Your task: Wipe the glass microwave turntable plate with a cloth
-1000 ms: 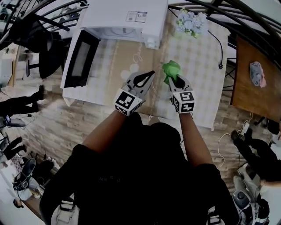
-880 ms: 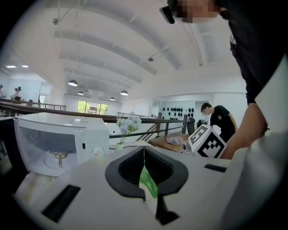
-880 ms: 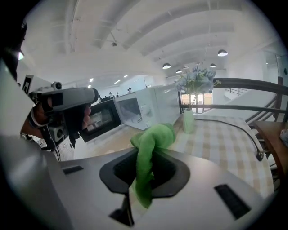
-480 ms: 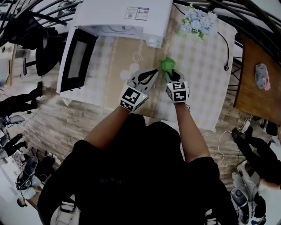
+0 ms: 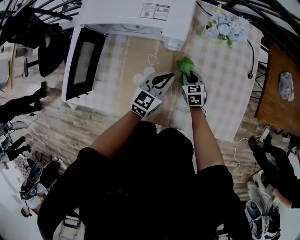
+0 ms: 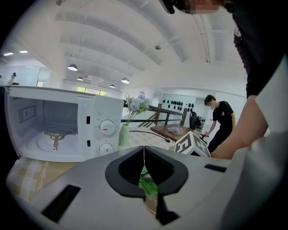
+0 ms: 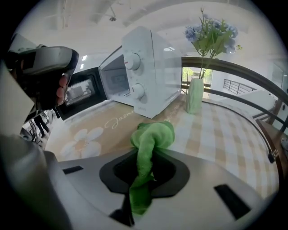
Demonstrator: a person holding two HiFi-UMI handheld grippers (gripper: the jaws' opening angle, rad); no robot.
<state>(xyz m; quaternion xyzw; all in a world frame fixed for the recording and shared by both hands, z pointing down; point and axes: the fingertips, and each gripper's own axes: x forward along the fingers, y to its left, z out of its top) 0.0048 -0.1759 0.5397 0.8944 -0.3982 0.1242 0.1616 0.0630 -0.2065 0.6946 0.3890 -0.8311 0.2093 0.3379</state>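
Observation:
My left gripper is held over the table in front of the microwave, its jaws shut. In the left gripper view a thin pale edge of the glass plate stands between the left gripper's tips, seen edge-on and hard to make out. The green cloth is bunched in my right gripper, which is shut on it. The cloth sticks up out of the right gripper, right beside the left tips. Green cloth also shows behind the left jaws.
A white microwave stands at the table's far side with its door swung open to the left. Its roller ring lies bare inside. A vase of blue flowers is at the back right. A person stands beyond.
The right gripper with the cloth has closed in on the left gripper's tips. Both grippers stay together over the table in front of the microwave.

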